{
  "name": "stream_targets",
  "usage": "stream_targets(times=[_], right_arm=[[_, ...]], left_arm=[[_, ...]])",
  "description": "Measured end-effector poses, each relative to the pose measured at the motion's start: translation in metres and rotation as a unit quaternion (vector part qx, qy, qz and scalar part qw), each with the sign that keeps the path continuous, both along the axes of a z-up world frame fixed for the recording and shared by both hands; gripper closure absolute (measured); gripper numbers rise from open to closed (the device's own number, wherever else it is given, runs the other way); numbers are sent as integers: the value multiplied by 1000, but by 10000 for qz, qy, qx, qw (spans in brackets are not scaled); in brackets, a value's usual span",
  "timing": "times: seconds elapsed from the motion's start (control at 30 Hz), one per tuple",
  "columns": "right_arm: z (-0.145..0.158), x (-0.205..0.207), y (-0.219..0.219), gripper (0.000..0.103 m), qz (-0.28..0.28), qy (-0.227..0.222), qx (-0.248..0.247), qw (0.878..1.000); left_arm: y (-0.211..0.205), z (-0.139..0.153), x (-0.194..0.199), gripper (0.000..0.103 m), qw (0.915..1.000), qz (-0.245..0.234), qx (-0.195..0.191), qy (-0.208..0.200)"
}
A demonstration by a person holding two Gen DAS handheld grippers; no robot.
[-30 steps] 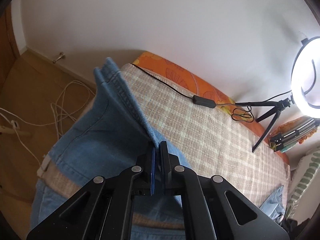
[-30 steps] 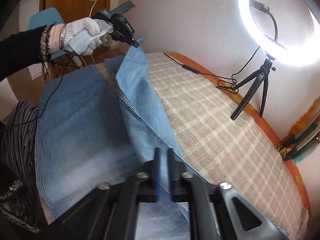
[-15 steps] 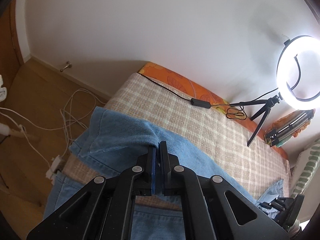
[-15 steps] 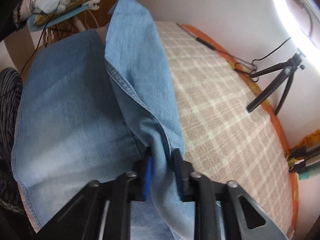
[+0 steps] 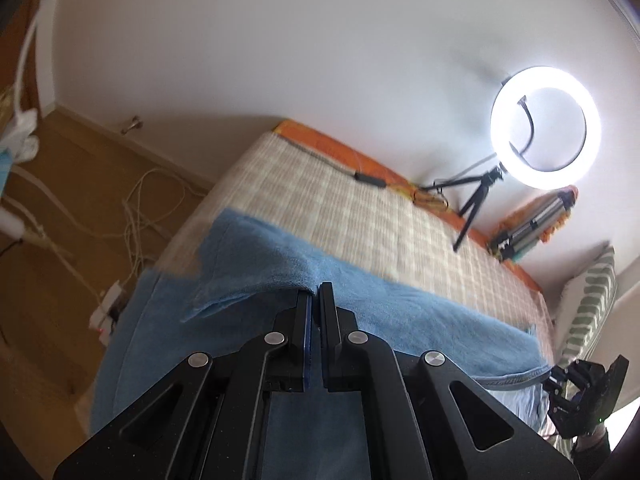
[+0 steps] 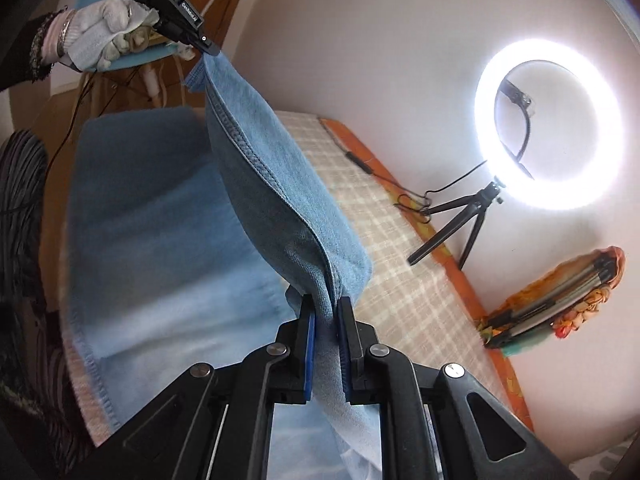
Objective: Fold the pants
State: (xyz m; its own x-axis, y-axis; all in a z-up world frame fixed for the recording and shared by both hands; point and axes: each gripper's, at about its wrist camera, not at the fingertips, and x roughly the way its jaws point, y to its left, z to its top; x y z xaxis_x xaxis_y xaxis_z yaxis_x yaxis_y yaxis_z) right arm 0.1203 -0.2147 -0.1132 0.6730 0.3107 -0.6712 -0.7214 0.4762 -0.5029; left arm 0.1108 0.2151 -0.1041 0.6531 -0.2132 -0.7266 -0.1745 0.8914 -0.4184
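The bed, covered with a beige checked spread, is the largest thing in view and carries everything else. One pair of light blue denim pants lies on its near half, the side away from the wall. The long axis of the pants runs along the bed's length. One layer lies flat on the spread. A second layer is lifted off it as a taut strip stretched between the two grippers. The strip's stitched seam runs along that same line.

One lit ring light stands on a small black tripod at the bed's wall side, well apart from the pants. Its black cable trails along the orange edge of the bed. Past the ring light, still on the wall side, one floral orange bag holds a bundle of folded metal tripod legs, which stick out of its open end. One striped pillow leans beyond the bed's far end.

The right gripper is closed down on a bunched fold of denim at one end of the strip. The left gripper, held in one white-gloved hand, pinches the other end, raised above the bed. In the left wrist view its jaws stand almost together with the cloth edge between them.
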Motion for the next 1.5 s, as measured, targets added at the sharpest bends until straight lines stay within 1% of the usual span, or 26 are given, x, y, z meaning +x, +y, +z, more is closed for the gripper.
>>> stream_targets(times=[0.1,0.13,0.27,0.4,0.47,0.53,0.57,0.6,0.67,0.7,0.73,0.77,0.8,0.83,0.9,0.93,1.0,1.03,1.07,1.1,1.13,1.17,1.27,1.37,1.4,1.5], right_arm=[[-20,-29,0,95,80,124,-149,9998],[-29,-36,-1,95,110,268,-194,9994],[-60,-42,-5,95,124,747,-431,9962],[-83,-47,-5,94,217,1054,-798,9910],[-87,-49,-5,90,272,1278,-924,9871],[-82,-48,-4,77,367,1440,-989,9839],[-76,-45,-4,66,422,1674,-934,9805],[-69,-44,-3,61,496,1839,-827,9782],[-45,-34,3,63,775,2241,-451,9704],[-34,-35,9,59,913,2417,-282,9656],[-24,-31,14,55,1059,2551,-122,9610],[-15,-26,19,48,1148,2581,14,9593],[-6,-18,26,44,1207,2585,194,9583],[1,-10,33,44,1208,2626,369,9566],[9,6,50,44,1189,2778,674,9509],[11,11,58,44,1160,2780,745,9507],[8,35,84,44,1043,2687,810,9541],[6,39,94,44,1002,2677,835,9546],[2,51,109,44,963,2752,897,9524],[-3,57,116,44,940,2809,940,9505],[-8,66,130,44,888,2859,981,9491],[-11,73,139,44,872,2877,977,9487],[-22,86,169,44,940,2897,870,9485],[-31,99,196,45,969,2987,788,9461],[-32,105,201,45,970,3043,825,9440],[-39,125,223,45,930,3397,1078,9297]], left_arm=[[-3,-18,-44,101,9998,87,-73,163],[-4,-27,-59,101,9995,117,-153,264],[-6,-53,-83,101,9976,206,-414,514],[-10,-65,-90,101,9969,279,-536,496],[-12,-72,-91,101,9963,311,-635,479],[-9,-81,-94,101,9949,411,-795,475],[-9,-84,-94,101,9941,453,-869,471],[-7,-88,-96,100,9932,508,-930,487],[-2,-94,-101,85,9909,660,-1067,481],[0,-97,-101,82,9901,731,-1102,465],[4,-100,-101,80,9888,822,-1165,446],[6,-101,-100,80,9876,884,-1226,423],[9,-103,-99,80,9861,971,-1285,416],[13,-104,-97,80,9839,1076,-1363,424],[23,-106,-93,75,9773,1299,-1610,465],[27,-106,-91,74,9743,1384,-1730,416],[35,-105,-89,74,9702,1573,-1816,302],[39,-104,-90,75,9683,1681,-1840,170],[42,-101,-91,80,9676,1769,-1798,53],[43,-98,-92,86,9692,1819,-1660,1],[44,-96,-94,98,9712,1836,-1520,-42],[43,-95,-96,98,9720,1865,-1426,-72],[45,-95,-111,99,9726,1874,-1371,-91],[47,-96,-137,99,9686,2135,-1271,-23],[45,-97,-142,99,9668,2232,-1246,4],[43,-101,-161,99,9633,2406,-1179,141]])
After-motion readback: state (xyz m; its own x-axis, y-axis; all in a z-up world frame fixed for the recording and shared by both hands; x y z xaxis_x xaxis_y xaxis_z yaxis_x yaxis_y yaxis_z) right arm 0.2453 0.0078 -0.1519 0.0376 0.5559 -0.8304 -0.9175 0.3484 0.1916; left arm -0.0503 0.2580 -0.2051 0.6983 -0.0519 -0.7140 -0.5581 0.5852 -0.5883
